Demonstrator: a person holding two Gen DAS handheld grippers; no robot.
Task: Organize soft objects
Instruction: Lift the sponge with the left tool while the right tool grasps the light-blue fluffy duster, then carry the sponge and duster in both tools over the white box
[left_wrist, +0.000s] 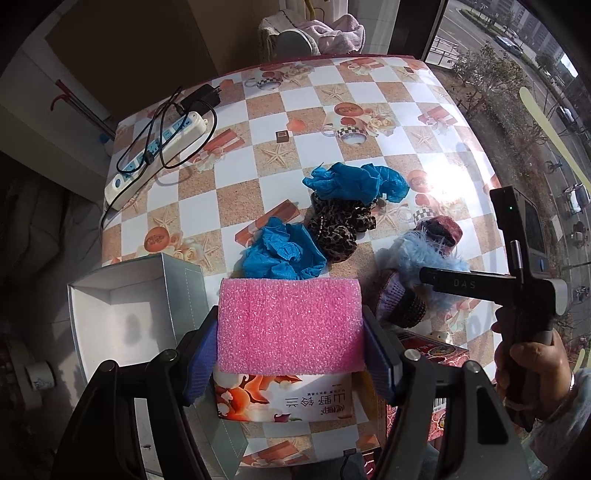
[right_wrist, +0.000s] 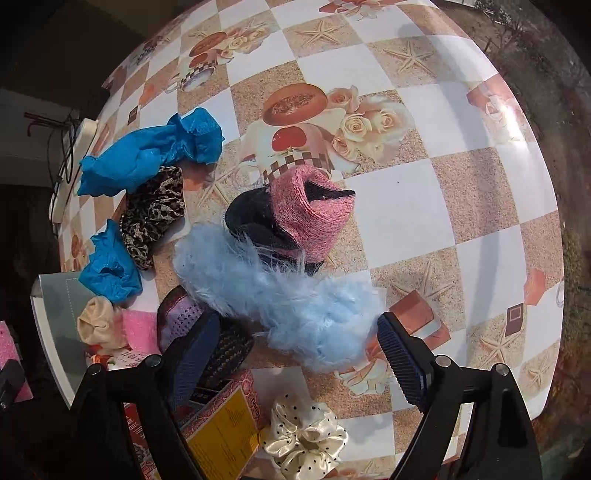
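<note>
My left gripper (left_wrist: 290, 332) is shut on a pink sponge (left_wrist: 290, 325), pressed between its blue pads (left_wrist: 201, 362), above a printed tissue pack (left_wrist: 284, 398). Two crumpled blue shoe covers (left_wrist: 282, 254) (left_wrist: 354, 181) and a leopard scrunchie (left_wrist: 340, 229) lie just beyond it. My right gripper (right_wrist: 295, 343) stands open above a fluffy light-blue piece (right_wrist: 280, 295), which lies on the table against a pink and dark sock (right_wrist: 306, 210). A cream dotted scrunchie (right_wrist: 303, 435) lies under the gap between its fingers. A purple knitted piece (right_wrist: 181, 317) sits by its left finger.
An open white box (left_wrist: 125, 325) stands at the table's near left corner. A power strip (left_wrist: 159, 147) with cables lies at the far left. A red carton (right_wrist: 221, 424) sits by the right gripper. A hand (left_wrist: 528, 354) holds the right gripper's handle. A cream scrunchie (right_wrist: 98, 323) and another pink sponge (right_wrist: 140, 328) rest near the tissue pack.
</note>
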